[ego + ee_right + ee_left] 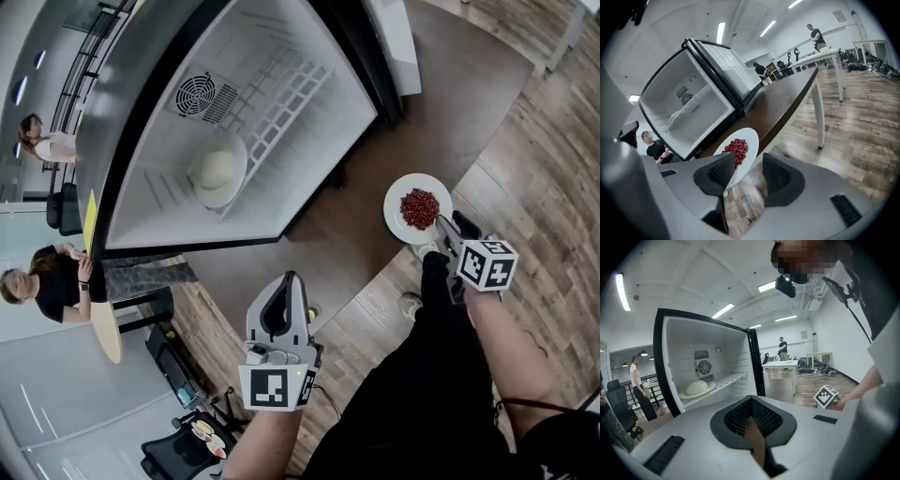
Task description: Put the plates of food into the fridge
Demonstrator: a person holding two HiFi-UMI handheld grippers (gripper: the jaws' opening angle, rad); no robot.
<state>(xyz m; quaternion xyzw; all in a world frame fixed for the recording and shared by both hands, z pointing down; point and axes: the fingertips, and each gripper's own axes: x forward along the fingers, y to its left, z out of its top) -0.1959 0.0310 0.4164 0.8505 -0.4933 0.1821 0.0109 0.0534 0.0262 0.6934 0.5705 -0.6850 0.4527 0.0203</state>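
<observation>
The right tongs stand open: the rim of the white plate is between the two jaws, close against the left one, and the other jaw is clearly apart from it. This plate carries a heap of small red berries and lies at the edge of the dark brown worktop, at about 2 o'clock in the head view. The left tongs are closed with nothing between the pads, and they are at 6 o'clock, over the wooden floor. The small fridge is on the same worktop at 11 o'clock, with its white inside open to the person. Inside it there is a second plate with a pale round food, beside the wire shelf.
</observation>
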